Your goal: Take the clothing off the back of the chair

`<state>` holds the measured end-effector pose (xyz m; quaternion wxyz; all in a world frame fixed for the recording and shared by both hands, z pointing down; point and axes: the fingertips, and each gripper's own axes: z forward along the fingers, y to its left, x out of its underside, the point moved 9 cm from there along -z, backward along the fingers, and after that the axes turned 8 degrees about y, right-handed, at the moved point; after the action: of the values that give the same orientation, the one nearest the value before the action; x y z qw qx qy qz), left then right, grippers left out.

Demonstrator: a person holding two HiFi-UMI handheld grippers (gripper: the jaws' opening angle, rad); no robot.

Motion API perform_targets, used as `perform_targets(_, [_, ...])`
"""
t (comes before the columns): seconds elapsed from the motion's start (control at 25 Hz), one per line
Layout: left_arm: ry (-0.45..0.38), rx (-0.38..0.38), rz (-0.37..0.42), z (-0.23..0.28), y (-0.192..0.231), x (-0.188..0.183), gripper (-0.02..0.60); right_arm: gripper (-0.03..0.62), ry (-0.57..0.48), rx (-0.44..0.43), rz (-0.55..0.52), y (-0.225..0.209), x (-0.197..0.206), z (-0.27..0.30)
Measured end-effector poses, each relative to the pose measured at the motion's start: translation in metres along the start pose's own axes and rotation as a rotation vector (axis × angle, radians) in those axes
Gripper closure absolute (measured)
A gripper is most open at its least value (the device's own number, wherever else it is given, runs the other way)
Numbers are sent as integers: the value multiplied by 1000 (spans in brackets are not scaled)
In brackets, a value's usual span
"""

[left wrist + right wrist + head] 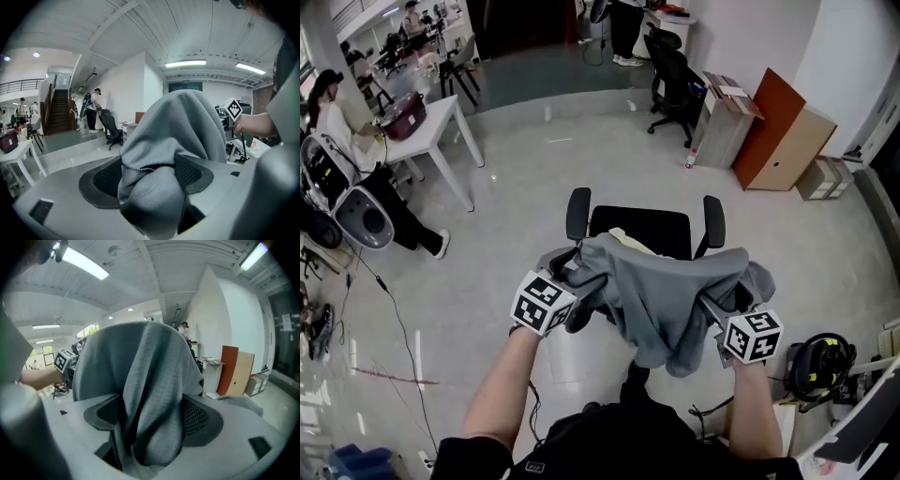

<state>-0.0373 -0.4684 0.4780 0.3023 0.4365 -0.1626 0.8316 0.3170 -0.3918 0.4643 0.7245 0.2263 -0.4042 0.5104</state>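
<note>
Nearest the lens, the person's two forearms [502,394] reached forward from a dark-clad body. At the left, the left claw [574,277] was released. In its own view its jaws stood spread wide, and a bunched fold of the grey garment [661,286] lay loose in the gap between the mesh pads, not pinched. From that claw the garment ran rightward in a sagging span, its lower folds hanging below both claws, to the right claw [719,307]. That one was released too, jaws wide, with a thick fold draped through the gap between its pads. Just beyond both claws, partly under the cloth, stood the black office chair [642,228], an armrest on either side. Whether the cloth touched the chair's back could not be told.
</note>
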Motion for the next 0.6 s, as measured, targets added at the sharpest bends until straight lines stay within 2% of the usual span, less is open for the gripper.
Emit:
perform_targets(0.12, [4,-6,10,0,-1,-1,256,207,5,36,-23,2,0,3])
perform_targets(0.2, [4,-17,39,-4,-3,0,271,250,-9,26,-34,6,0,1])
perform_targets(0.24, [6,-25,59,-7,-5,0,308,289,-20,23,-37,9,-1,-1])
perform_targets(0.32, [13,-39,91,-11,-8,1,439,354,-44,25,-29,16,-1,-6])
perform_targets(0.4, [19,-55,89,-14,-9,3,511,418,-76,29,2,19,1,-12])
perform_targets(0.48, [17,-77,71,-15,-10,6,543,484,-116,26,51,19,5,-20])
perform_targets(0.56, [8,-93,59,-17,-13,8,551,547,-161,13,95,17,9,-32])
perform_targets(0.6, [0,-94,54,-20,-15,8,556,554,-181,8,105,17,11,-39])
